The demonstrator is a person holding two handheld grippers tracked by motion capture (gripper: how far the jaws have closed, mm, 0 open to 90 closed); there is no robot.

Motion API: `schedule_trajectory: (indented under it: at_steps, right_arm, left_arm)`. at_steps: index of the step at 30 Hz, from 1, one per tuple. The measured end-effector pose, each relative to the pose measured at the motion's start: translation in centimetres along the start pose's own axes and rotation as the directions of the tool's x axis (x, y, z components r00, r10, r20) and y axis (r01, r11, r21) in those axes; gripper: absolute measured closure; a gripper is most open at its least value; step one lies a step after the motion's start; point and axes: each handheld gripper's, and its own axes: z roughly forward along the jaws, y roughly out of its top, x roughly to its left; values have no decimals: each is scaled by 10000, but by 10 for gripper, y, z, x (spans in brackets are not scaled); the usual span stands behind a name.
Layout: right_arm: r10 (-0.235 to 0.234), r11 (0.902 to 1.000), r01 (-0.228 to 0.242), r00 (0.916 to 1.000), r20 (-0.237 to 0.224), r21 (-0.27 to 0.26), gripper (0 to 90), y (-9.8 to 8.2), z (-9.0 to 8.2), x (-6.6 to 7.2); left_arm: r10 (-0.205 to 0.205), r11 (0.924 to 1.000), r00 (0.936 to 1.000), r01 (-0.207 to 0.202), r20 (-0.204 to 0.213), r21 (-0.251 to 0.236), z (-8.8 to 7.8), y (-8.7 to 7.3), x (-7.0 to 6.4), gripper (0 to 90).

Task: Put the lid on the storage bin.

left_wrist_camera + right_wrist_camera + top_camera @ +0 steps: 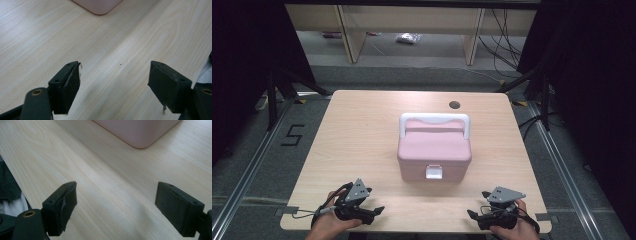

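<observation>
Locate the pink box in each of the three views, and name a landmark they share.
High view: the pink box stands at the table's middle, white handle toward the far side, white latch facing the person.
Left gripper view: one rounded corner of it at the top edge, left of centre.
Right gripper view: a larger rounded corner at the top, right of centre.
Shared landmark: the light wooden table under the box.
</observation>
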Motion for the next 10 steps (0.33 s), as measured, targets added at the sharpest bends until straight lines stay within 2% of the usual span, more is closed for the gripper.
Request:
schedule_trajectory:
  at_steps: [1,2,3,4,5,7,8,9,10]
  right_arm:
    - [143,9999,-143,9999,5,34,189,0,0,1]
    - [-29,10000,29,10000,38,-11,189,0,0,0]
    - [-152,9999,152,9999,-22,-57,189,0,0,-1]
    - [-155,9999,154,9998,-79,-50,189,0,1,-1]
    - [-235,9997,235,9997,49,-107,189,0,0,-1]
    - [-128,9999,128,9999,34,-60,189,0,0,-1]
    - [157,9999,-157,9999,28,17,189,0,-1,1]
    - [-6,10000,6,10000,28,-29,189,1,0,0]
    - [90,10000,-90,10000,14,8,189,1,0,1]
  left_arm:
    - [-148,9999,9999,148,12,3,1,0,-1,246]
    - [-138,9999,9999,138,19,10,1,0,0,246]
    - [53,10000,10000,-53,26,32,1,0,0,246]
    - [42,10000,10000,-42,36,45,1,0,0,246]
    - [35,10000,10000,-35,53,46,1,0,0,246]
    - [65,9999,10000,-65,39,86,1,0,0,246]
    - [70,9999,10000,-71,42,91,1,0,0,246]
    - [10,10000,10000,-10,68,52,2,0,0,246]
    - [-183,9998,9998,183,63,76,2,-1,0,246]
